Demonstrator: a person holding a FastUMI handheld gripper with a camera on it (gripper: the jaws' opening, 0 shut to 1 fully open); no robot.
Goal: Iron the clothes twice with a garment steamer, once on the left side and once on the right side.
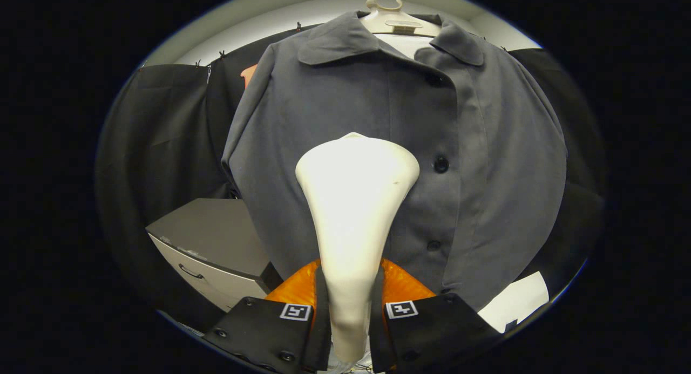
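Here the tongs (350, 314) are clamped on the narrow handle of a cream-white garment steamer (356, 201), one finger pressing on each side of it, so the steamer stands upright between them and widens upward into a broad head. That head lies against, or just in front of, the chest of a grey button-up shirt (486, 163); whether it actually touches the cloth cannot be told. The shirt hangs on a pale hanger (397, 23) with its collar spread open, and its dark buttons (441, 164) run down the placket just beside the steamer's head. Beside the shirt, lower down, stands a grey cabinet (216, 244) with a drawer front and a handle. Black cloth hangs behind the shirt as the booth wall (162, 126).
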